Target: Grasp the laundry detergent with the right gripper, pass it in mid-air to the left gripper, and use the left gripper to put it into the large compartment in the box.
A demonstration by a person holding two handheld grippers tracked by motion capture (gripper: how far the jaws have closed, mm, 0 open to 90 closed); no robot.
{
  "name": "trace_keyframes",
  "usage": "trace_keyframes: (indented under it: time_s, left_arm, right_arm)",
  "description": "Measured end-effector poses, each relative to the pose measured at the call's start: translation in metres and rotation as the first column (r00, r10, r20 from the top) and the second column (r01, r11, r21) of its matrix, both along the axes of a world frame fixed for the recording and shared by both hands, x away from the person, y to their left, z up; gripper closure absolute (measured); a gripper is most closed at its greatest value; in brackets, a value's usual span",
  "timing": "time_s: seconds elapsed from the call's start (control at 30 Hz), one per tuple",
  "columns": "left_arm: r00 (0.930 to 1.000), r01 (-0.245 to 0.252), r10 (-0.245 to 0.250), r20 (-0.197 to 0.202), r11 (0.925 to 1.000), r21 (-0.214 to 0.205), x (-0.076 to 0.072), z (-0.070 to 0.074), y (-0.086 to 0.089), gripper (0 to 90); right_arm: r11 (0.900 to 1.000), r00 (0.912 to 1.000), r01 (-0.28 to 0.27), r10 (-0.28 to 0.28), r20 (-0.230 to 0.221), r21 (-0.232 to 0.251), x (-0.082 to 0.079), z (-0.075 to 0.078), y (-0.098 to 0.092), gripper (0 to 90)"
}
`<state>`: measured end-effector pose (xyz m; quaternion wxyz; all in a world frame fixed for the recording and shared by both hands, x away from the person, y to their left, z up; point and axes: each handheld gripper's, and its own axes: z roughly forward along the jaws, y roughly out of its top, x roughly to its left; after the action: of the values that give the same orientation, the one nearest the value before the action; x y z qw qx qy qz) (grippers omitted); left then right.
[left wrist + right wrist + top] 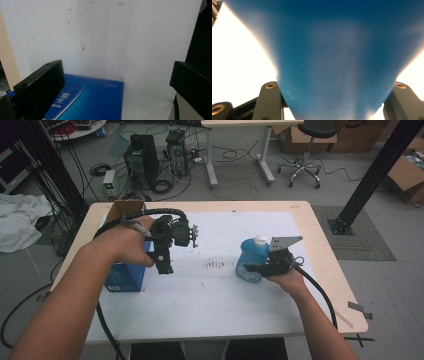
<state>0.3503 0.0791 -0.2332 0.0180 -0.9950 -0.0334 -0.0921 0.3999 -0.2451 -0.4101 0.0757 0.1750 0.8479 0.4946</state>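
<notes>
We see the blue plastic bottle with a white cap [251, 260] standing upright on the white sheet [210, 290] that covers the pale wooden table [325, 260], at its right-hand part. The right gripper [248, 268] comes at it from the side, low on the body, and its two black jaws are clenched on the bottle; in the right gripper view the bottle's blue wall [337, 62] fills the space between them (blurred, very close). Well apart, toward the left edge of the sheet, a blue cardboard box with white print [124, 276] rests on the table. The left gripper [194, 236] hangs above and just beside that box, its jaws spread wide and released, grasping nothing
</notes>
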Motion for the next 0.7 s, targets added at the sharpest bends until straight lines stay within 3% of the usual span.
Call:
trace_keyframes:
  time_s: [0.1,0.43,0.7]
  left_arm:
    - [1.0000,0.004,-0.004,0.000,1.0000,-0.001,0.000,0.000,-0.001,0.3]
    - [1.0000,0.006,-0.006,0.006,0.9999,-0.010,-0.001,0.004,-0.001,0.3]
    - [0.9999,0.014,-0.014,0.000,0.9999,-0.004,-0.001,0.009,-0.006,0.3]
  right_arm:
    - [1.0000,0.9996,0.000,0.000,0.027,-0.008,-0.002,0.001,0.000,43.9]
    - [0.9990,0.9983,-0.033,0.035,0.047,-0.029,-0.006,0.008,0.002,46.9]
    - [0.9904,0.9892,-0.130,0.133,0.063,-0.048,-0.016,0.037,0.004,47.0]
